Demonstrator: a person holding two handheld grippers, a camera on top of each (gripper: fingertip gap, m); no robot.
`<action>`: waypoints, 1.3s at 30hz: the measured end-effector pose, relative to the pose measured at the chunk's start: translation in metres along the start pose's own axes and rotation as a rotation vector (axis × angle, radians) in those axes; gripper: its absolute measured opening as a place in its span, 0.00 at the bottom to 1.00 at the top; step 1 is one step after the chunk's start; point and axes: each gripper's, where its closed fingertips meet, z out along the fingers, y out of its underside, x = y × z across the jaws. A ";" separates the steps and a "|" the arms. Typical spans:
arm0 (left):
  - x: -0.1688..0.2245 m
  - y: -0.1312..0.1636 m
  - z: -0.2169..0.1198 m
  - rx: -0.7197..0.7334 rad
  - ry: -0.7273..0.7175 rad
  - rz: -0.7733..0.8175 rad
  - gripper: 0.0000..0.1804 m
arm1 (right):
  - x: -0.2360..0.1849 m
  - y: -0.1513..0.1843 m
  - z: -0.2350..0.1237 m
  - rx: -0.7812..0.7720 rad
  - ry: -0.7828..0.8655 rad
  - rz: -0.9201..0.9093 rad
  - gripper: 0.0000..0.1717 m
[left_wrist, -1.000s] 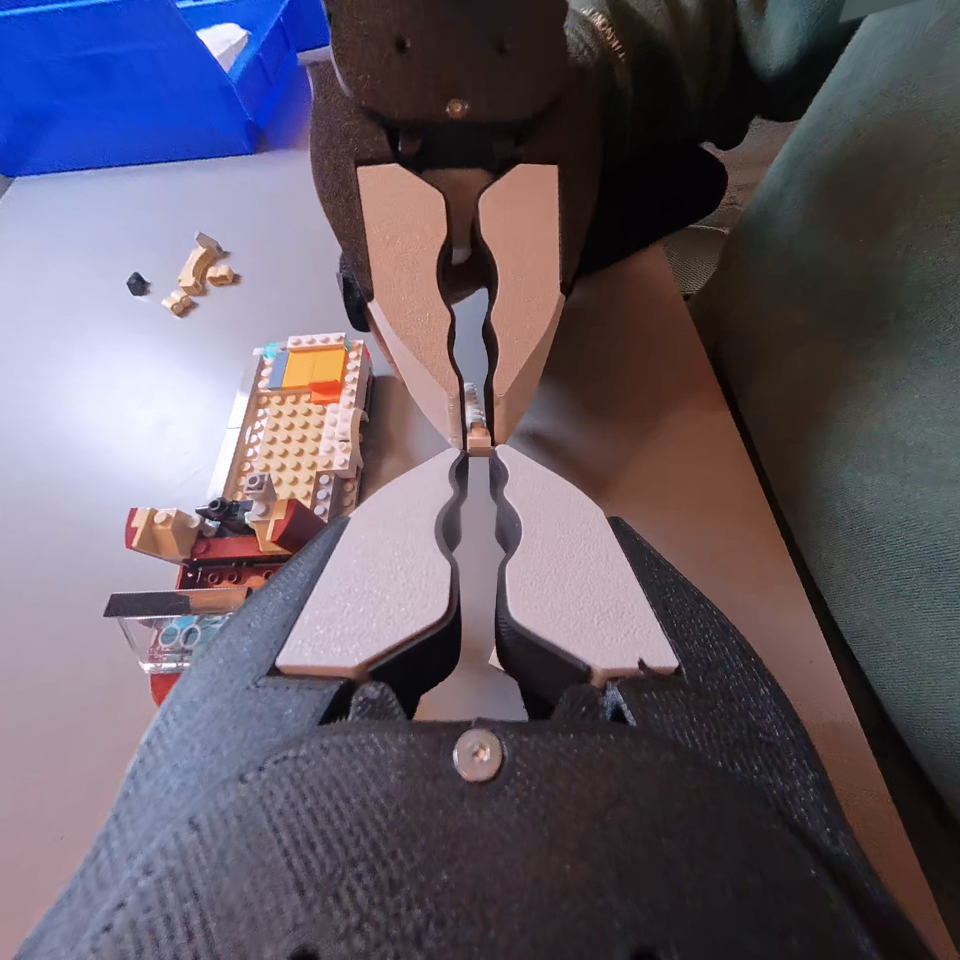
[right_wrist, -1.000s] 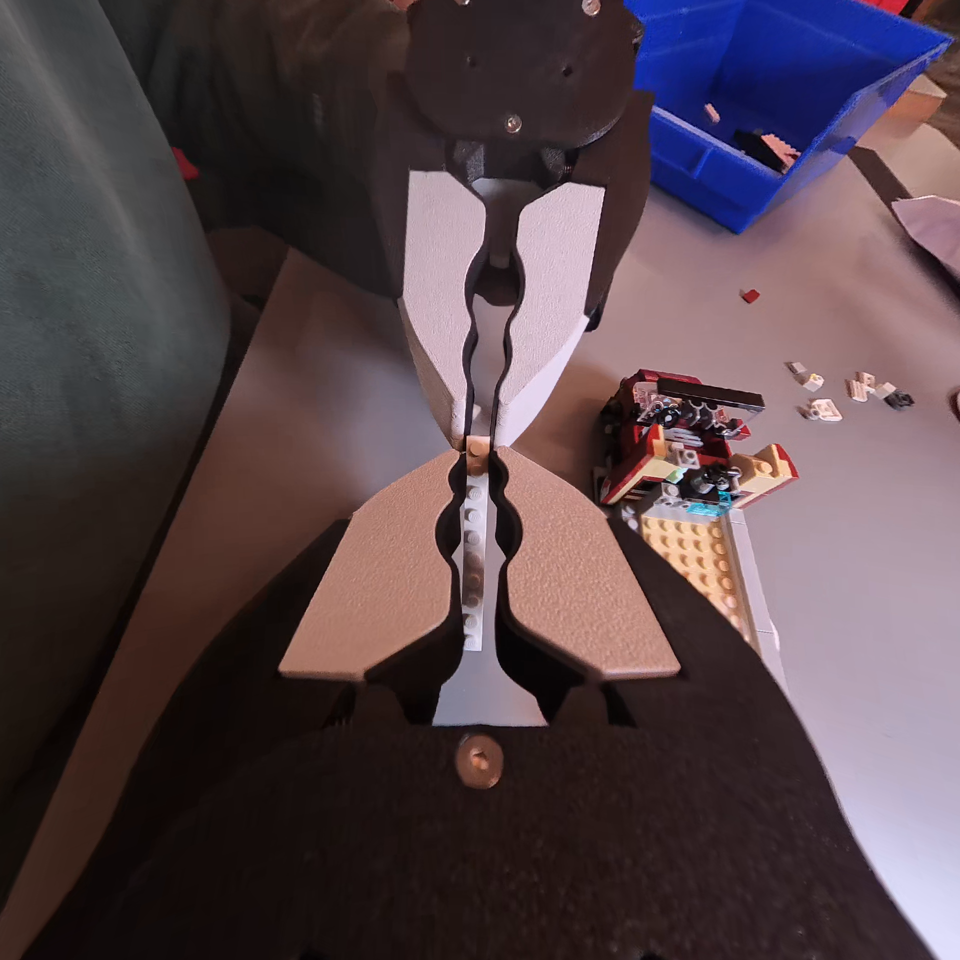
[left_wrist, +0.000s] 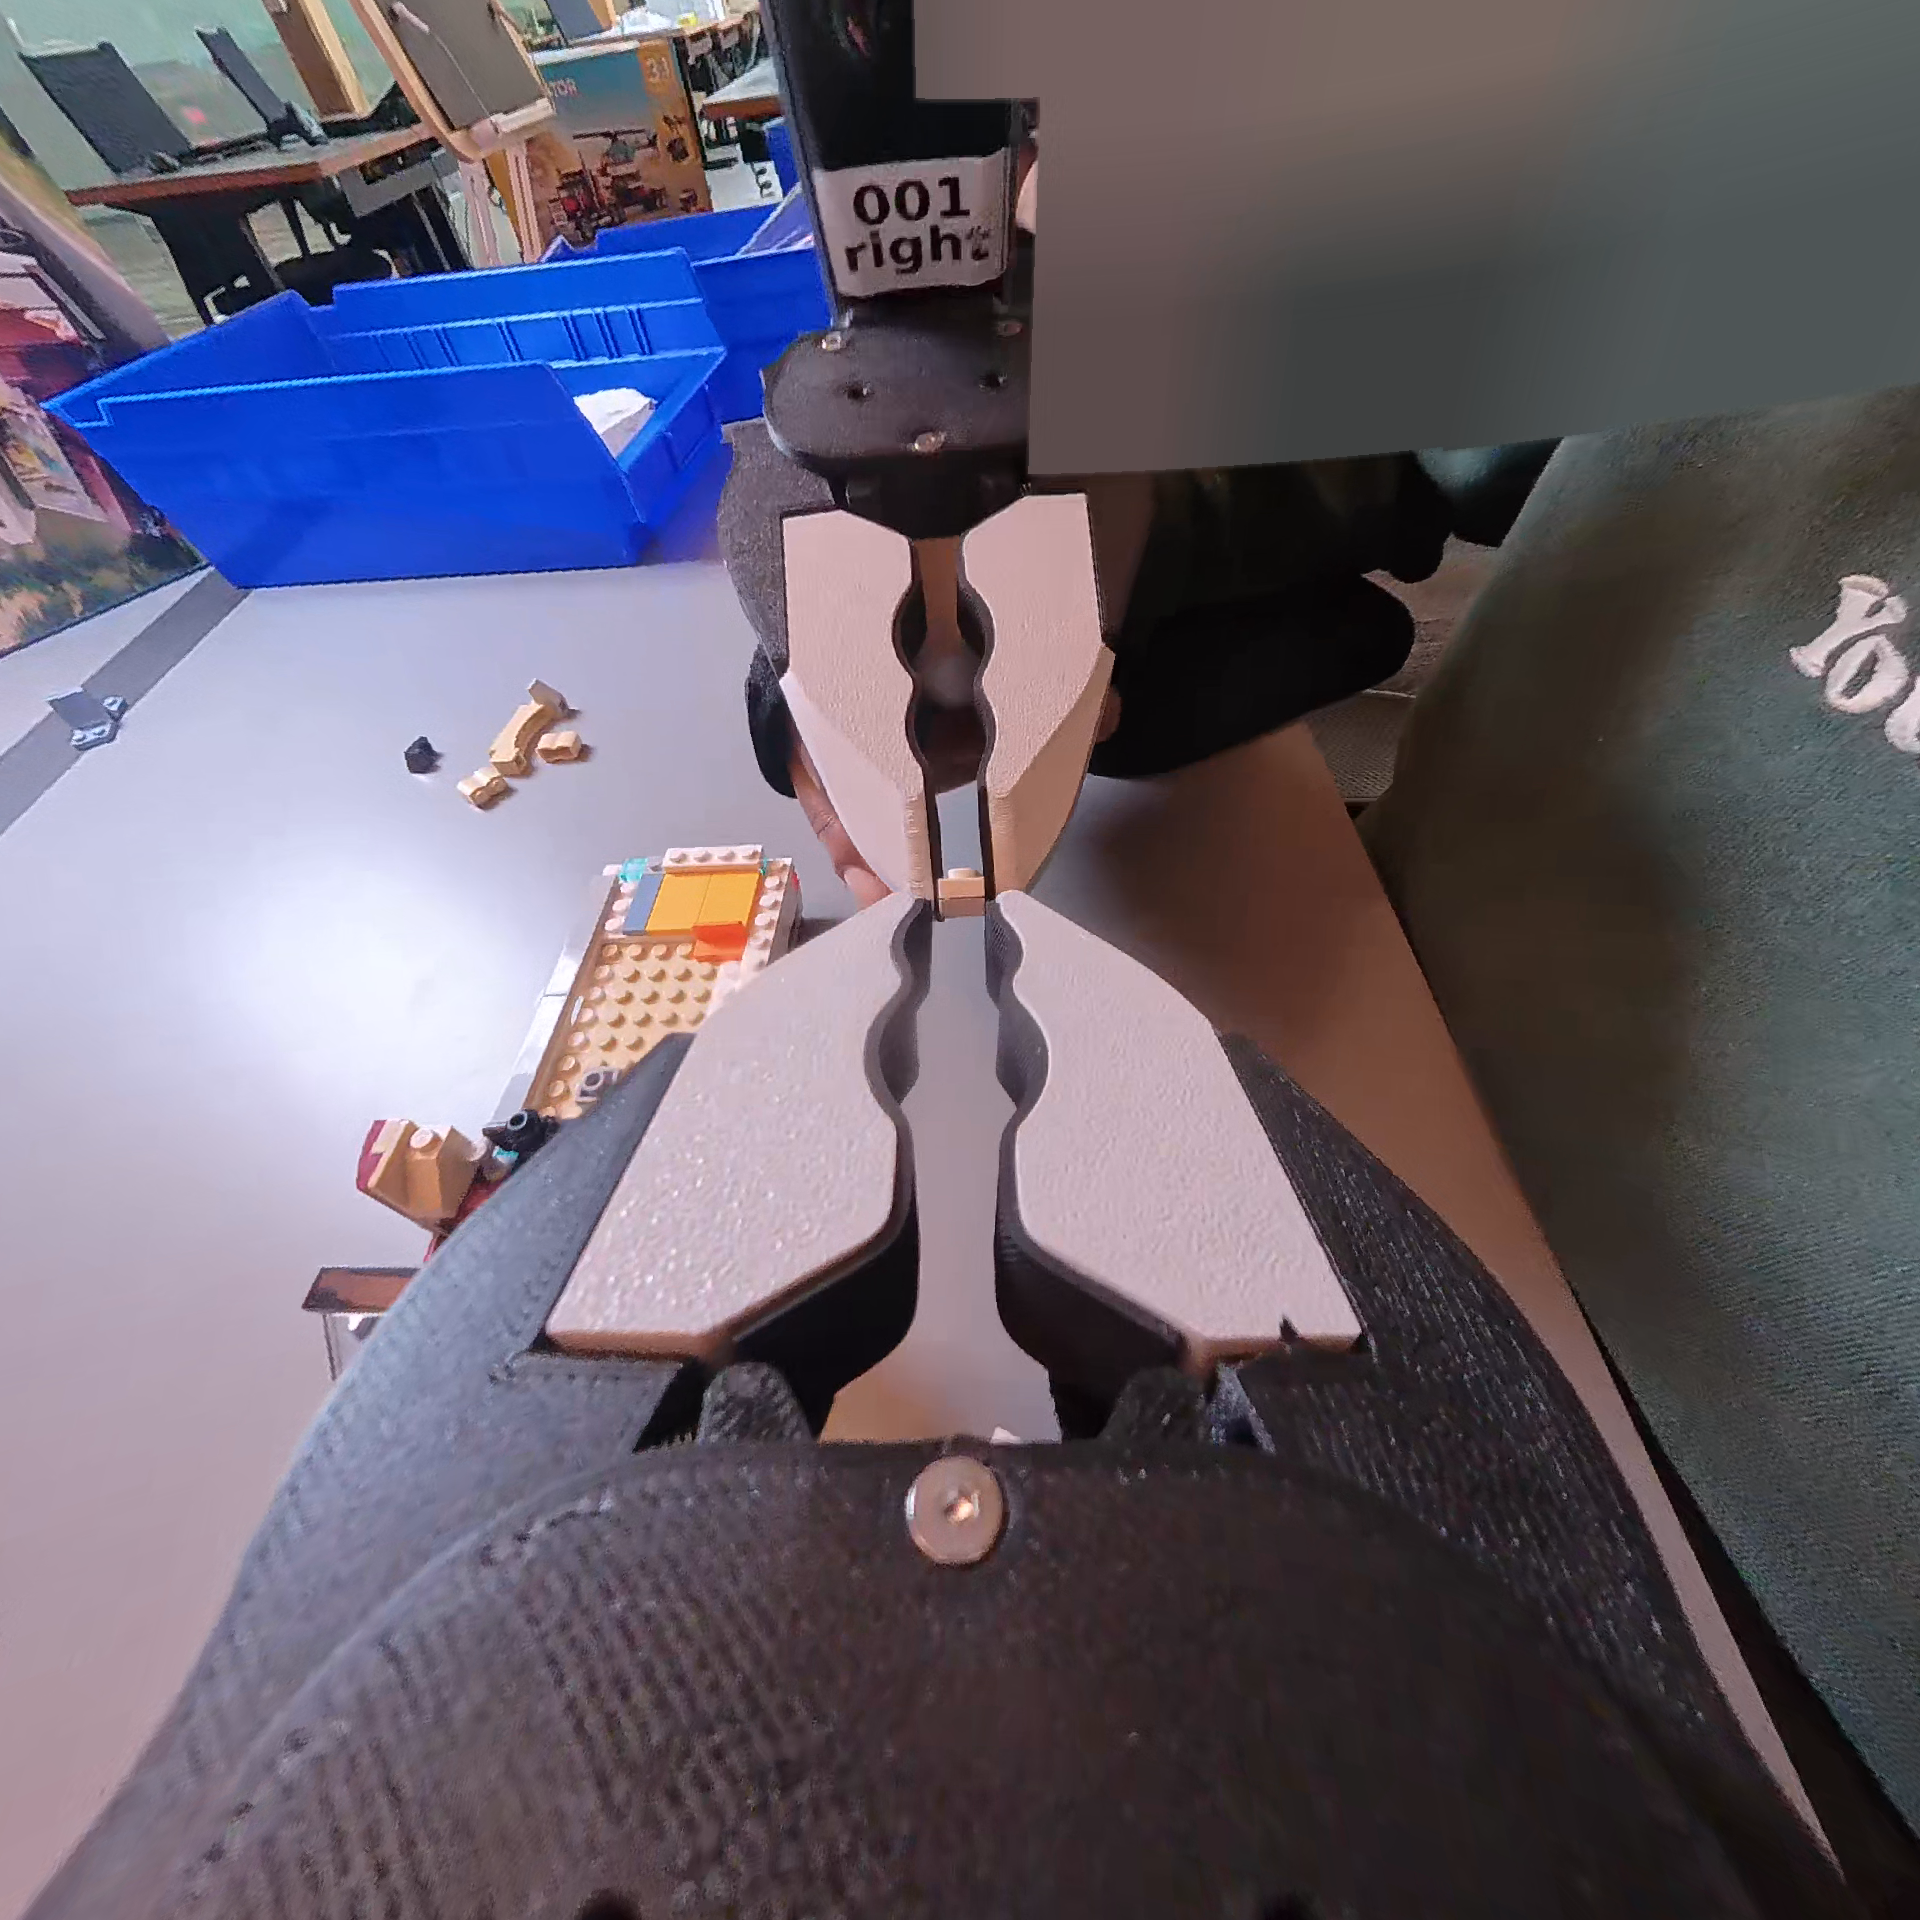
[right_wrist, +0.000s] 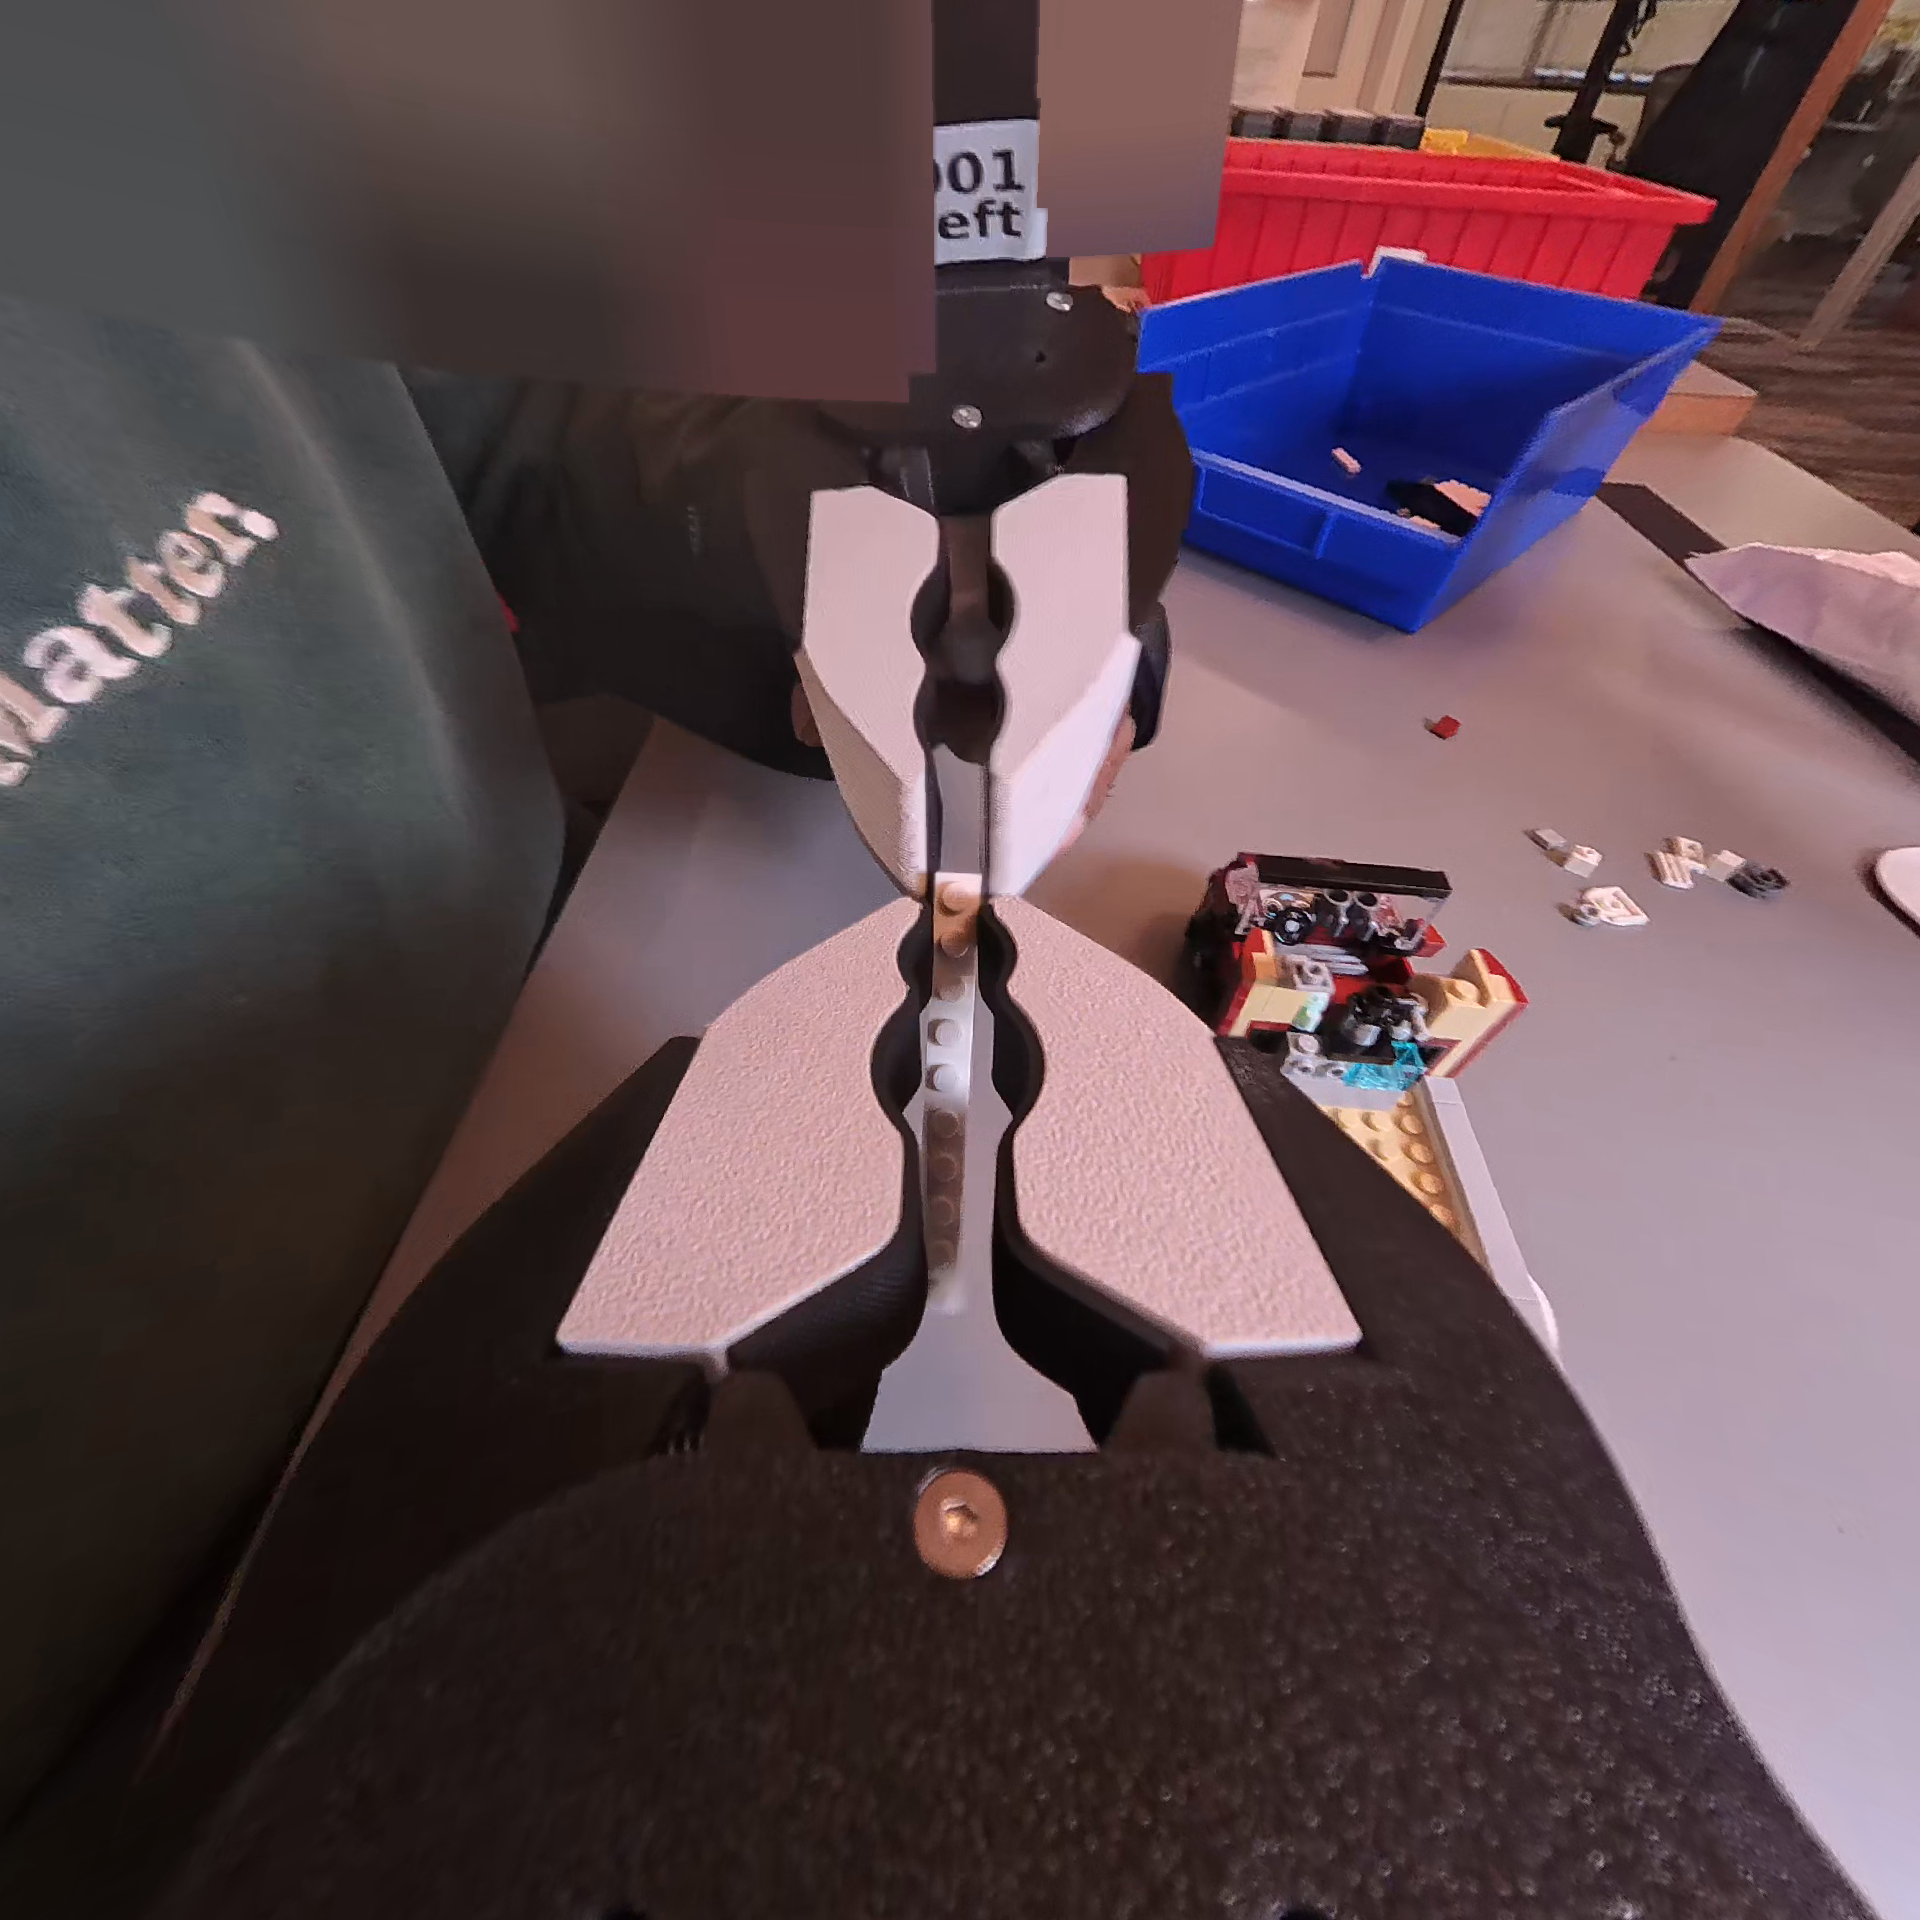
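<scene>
My right gripper (right_wrist: 961, 914) is shut on a long white studded plate (right_wrist: 951, 1049) that lies lengthwise between its fingers. A small tan brick (right_wrist: 951, 914) sits on the plate's far end at the fingertips. My left gripper (left_wrist: 958, 914) faces it tip to tip above the grey table (left_wrist: 208, 935). Its jaws stand a little wider than the tan brick (left_wrist: 961, 896), with a thin gap on each side, so it is open. The right gripper also shows in the left wrist view (left_wrist: 961, 883), and the left gripper in the right wrist view (right_wrist: 961, 883).
A partly built tan, red and orange brick model (left_wrist: 665, 966) lies on the table beside the grippers (right_wrist: 1340, 966). Loose tan pieces (left_wrist: 520, 743) and small light pieces (right_wrist: 1662, 873) lie farther out. Blue bins (left_wrist: 416, 468) and a red bin (right_wrist: 1434, 218) stand at the back. A person in a green sweatshirt (left_wrist: 1714, 935) sits close.
My left jaws, which pinched the tan brick a second ago, now stand wider apart around it. Both views have tilted upward. The right gripper keeps its hold on the plate.
</scene>
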 end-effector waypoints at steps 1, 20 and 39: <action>0.000 0.002 0.001 -0.012 -0.005 -0.002 0.04 | 0.001 0.002 0.001 -0.017 0.013 -0.011 0.05; -0.008 0.040 -0.010 -0.163 -0.022 -0.059 0.01 | 0.023 -0.018 -0.035 0.135 0.076 0.016 0.05; 0.004 0.002 -0.009 -0.011 0.015 -0.047 0.05 | 0.003 -0.001 -0.001 0.047 -0.012 0.035 0.05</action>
